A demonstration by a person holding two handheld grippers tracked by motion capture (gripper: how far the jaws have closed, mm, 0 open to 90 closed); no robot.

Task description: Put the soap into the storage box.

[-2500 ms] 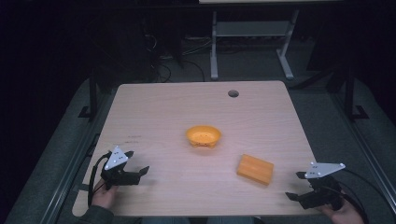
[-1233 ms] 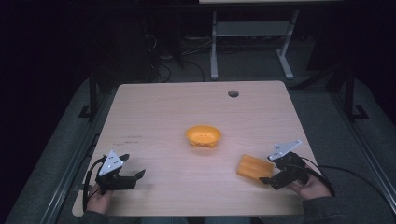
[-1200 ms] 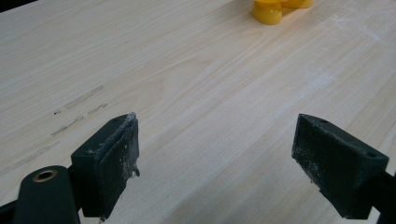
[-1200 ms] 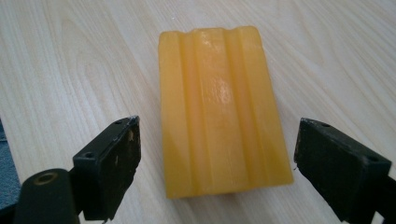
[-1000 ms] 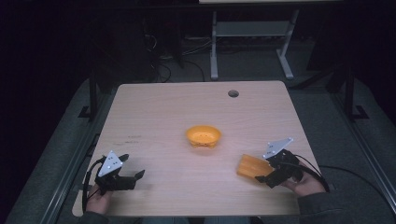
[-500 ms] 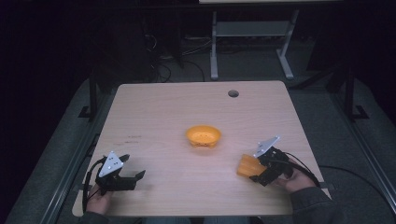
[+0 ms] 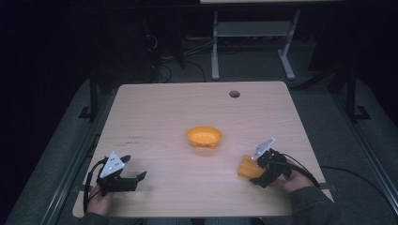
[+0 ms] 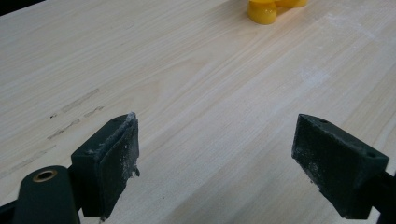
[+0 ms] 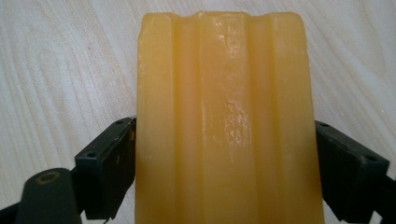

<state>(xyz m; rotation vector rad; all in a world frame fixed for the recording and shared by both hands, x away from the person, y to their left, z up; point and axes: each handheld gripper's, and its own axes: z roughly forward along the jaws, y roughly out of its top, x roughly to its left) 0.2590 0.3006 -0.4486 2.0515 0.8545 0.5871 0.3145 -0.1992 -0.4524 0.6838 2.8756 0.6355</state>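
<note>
The table [image 7: 155, 112] is a pale wood top with bare wood over most of its far half and left side; a round hole [image 7: 234, 93] sits near the far edge, right of centre. An orange bowl [image 7: 204, 136] stands alone about mid-table, well apart from every edge.

The orange block [image 7: 246, 166] lies near the table's right front corner, a short way in from the right edge and the near edge, with open wood between it and the bowl. Its ridges run lengthwise; in the right gripper view its long axis runs straight away from the jaws, and in the high view that axis slants toward the bowl.

The right gripper [image 7: 258, 171] straddles the block's near end, one jaw against each long side, so the block [image 9: 226, 121] sits between them, held across its width.

The left gripper [image 7: 133, 177] rests near the left front corner, close to the near edge, jaws spread wide over bare wood [image 8: 215, 154], pointing right.
</note>
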